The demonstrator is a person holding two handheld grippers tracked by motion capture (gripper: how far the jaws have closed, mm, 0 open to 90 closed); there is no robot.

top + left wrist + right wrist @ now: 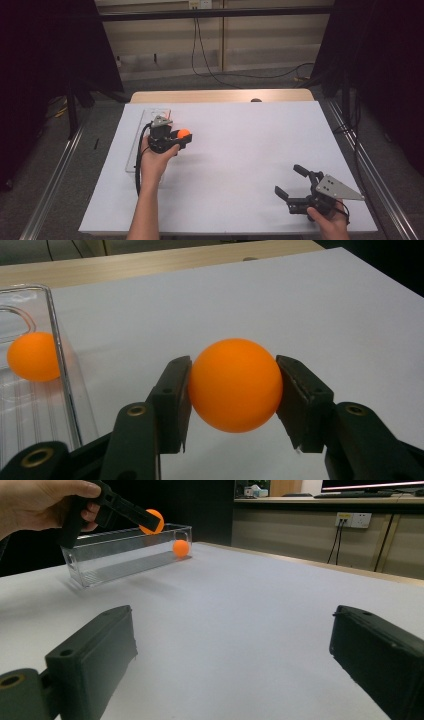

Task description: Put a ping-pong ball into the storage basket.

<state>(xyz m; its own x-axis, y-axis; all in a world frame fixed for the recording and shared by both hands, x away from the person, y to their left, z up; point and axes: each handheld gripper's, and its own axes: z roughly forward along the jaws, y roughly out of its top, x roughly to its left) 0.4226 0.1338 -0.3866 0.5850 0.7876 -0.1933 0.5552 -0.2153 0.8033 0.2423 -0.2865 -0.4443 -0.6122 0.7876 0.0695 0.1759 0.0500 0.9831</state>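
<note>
My left gripper is shut on an orange ball, held above the white table just right of a clear plastic box. Both pads press the ball's sides in the left gripper view. A second orange ball lies inside the box at its far end, also seen as the ball in the box from the right gripper view. There the left gripper hovers over the box's rim with the held ball. My right gripper rests open near the table's front right, nothing between its jaws.
The white table sheet has wide free room in the middle and right. A wooden table edge runs along the back. Cables hang on the floor behind, and dark curtains flank both sides.
</note>
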